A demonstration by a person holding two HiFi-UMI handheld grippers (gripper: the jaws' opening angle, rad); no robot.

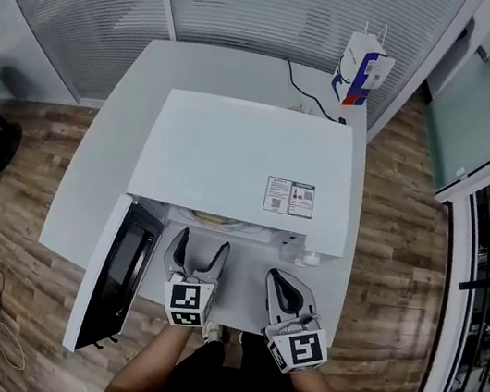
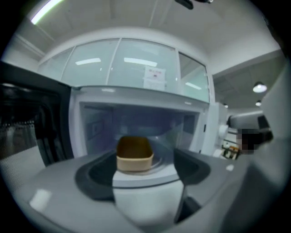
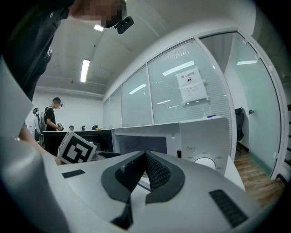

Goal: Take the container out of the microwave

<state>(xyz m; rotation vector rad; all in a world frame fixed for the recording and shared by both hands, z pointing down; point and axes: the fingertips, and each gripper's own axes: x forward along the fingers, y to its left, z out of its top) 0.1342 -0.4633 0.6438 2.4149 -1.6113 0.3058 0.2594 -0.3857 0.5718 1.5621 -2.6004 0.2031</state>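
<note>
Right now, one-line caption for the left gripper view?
Left gripper, jaws open and empty, lined up on the tan container inside the open microwave.

Right gripper (image 3: 145, 157): jaws shut, ribbed pads meeting at tips, nothing between. Straight ahead: white microwave (image 3: 200, 136), cavity open, interior not resolvable. Dial (image 3: 205, 162) ahead-right of jaws, lower part cut off by gripper body. Ahead-left, near: marker cube (image 3: 76, 148), tilted, with dark door panel (image 3: 91, 135) behind it. Above microwave: glass partition (image 3: 168, 95) with paper notice (image 3: 191, 86). Far left: person (image 3: 51, 116) standing. Wood floor (image 3: 257, 179) far right.
</note>
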